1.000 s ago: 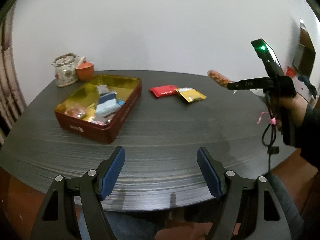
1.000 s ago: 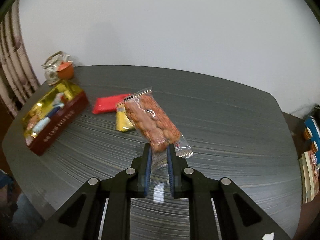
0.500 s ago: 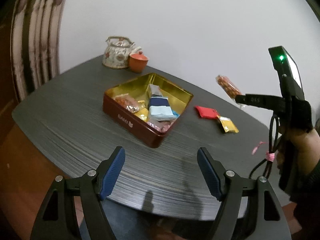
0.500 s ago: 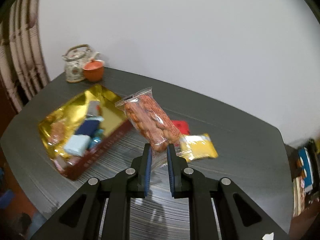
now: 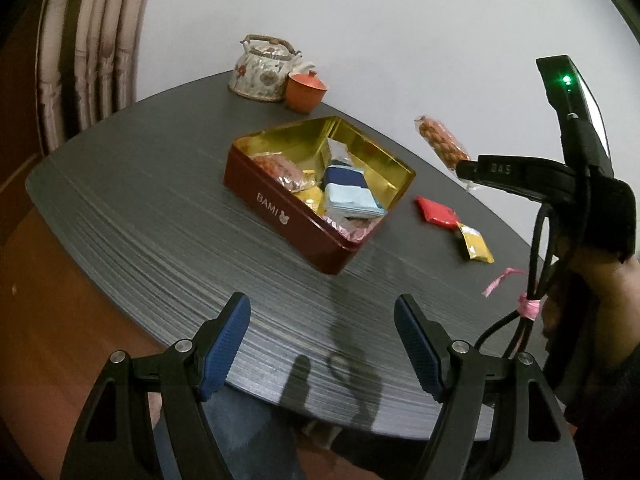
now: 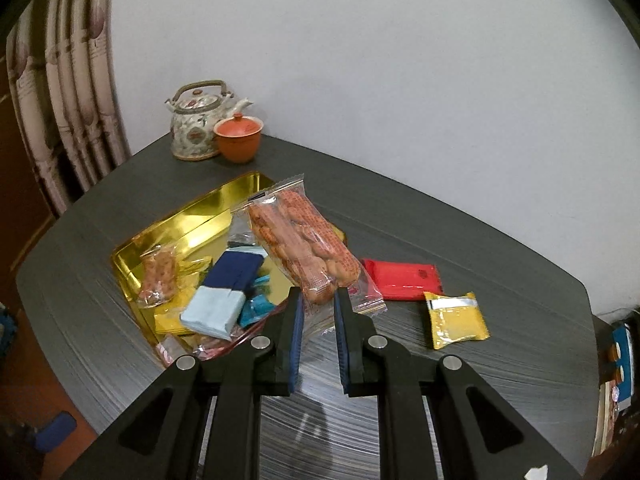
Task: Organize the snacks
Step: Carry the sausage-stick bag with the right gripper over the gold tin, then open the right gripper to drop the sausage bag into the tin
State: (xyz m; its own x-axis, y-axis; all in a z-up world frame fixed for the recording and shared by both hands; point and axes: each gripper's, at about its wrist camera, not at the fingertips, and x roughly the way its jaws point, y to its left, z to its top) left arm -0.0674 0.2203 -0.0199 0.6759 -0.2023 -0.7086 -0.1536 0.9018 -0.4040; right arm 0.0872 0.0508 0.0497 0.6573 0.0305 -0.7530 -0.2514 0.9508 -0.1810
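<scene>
My right gripper is shut on a clear packet of orange biscuits and holds it in the air over the near right edge of the red tin; the packet also shows in the left wrist view. The tin has a gold inside and holds several snacks, among them a blue and light-blue packet. A red packet and a yellow packet lie on the dark table to the right of the tin. My left gripper is open and empty above the table's near edge.
A flowered teapot and an orange lidded cup stand at the table's far left corner. A curtain hangs to the left. The dark round table ends close below my left gripper. A white wall stands behind.
My right gripper has carried the biscuit packet to the left, from over the bare table to over the tin. My left gripper has swung left, still open.
</scene>
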